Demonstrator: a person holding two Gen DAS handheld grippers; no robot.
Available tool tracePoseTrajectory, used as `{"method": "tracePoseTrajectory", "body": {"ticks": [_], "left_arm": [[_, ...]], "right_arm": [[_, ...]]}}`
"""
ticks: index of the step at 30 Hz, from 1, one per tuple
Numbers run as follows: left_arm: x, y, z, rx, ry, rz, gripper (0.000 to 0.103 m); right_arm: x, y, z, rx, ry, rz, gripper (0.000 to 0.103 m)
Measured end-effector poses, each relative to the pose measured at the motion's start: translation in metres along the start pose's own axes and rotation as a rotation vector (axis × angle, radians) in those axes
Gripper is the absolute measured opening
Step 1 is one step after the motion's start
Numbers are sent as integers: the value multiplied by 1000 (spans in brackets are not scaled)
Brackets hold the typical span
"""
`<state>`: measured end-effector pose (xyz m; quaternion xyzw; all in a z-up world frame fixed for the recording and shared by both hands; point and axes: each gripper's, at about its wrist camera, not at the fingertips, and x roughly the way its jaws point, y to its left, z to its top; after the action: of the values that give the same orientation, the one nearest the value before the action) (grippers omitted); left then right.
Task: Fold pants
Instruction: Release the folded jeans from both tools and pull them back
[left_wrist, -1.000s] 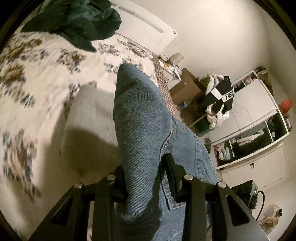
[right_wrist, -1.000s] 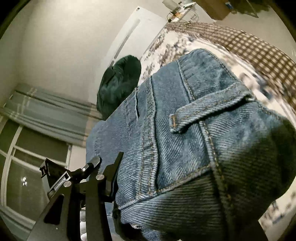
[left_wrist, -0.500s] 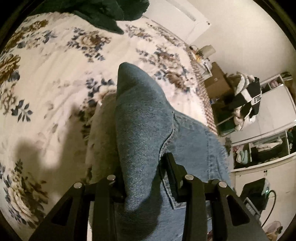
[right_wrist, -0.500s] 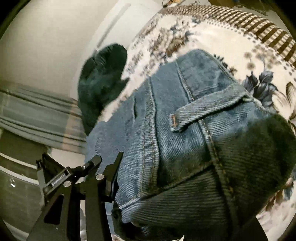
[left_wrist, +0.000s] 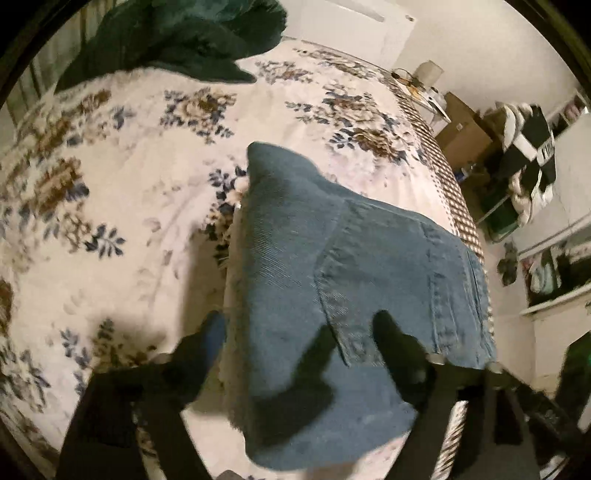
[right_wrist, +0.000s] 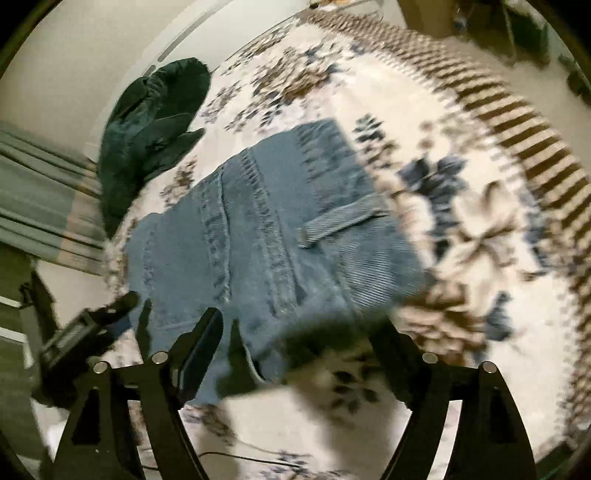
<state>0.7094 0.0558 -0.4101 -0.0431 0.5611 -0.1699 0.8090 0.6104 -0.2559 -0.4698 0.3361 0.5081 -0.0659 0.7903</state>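
Bedspread (right_wrist: 461, 229): smeared by motion blur, pattern unreadable.
Jeans (right_wrist: 266, 236): seams blurred; near edge hidden behind fingers.
Shelves (left_wrist: 554, 266): contents too small.

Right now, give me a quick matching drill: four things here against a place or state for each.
1 jeans
2 green garment
3 left gripper
4 checked border

a bed's edge
b heaped at the far end of the bed
c open, fingers either side of the denim
d folded on the floral spread

Pairs: 1-d, 2-b, 3-c, 4-a
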Motion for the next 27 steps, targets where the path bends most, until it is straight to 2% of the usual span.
{"method": "tracePoseTrajectory", "body": {"ticks": [2, 6, 9, 12, 15, 27], "left_arm": [[-11, -12, -6, 53, -3, 57, 91], [-36, -30, -18, 104, -22, 105, 95], [-56, -43, -28, 137, -46, 142, 95], [-80, -54, -39, 150, -70, 154, 95], [-106, -61, -49, 147, -105, 175, 95], [-232, -94, -106, 109, -274, 238, 95]], "right_arm": [[-19, 8, -4, -40, -33, -80, 100], [-52, 35, -15, -168, -115, -329, 102], [-77, 53, -25, -235, -181, -435, 102], [-102, 66, -33, -268, -222, -460, 102], [-129, 76, -41, -283, -255, -448, 102], [-266, 113, -102, -365, -363, -353, 102]]}}
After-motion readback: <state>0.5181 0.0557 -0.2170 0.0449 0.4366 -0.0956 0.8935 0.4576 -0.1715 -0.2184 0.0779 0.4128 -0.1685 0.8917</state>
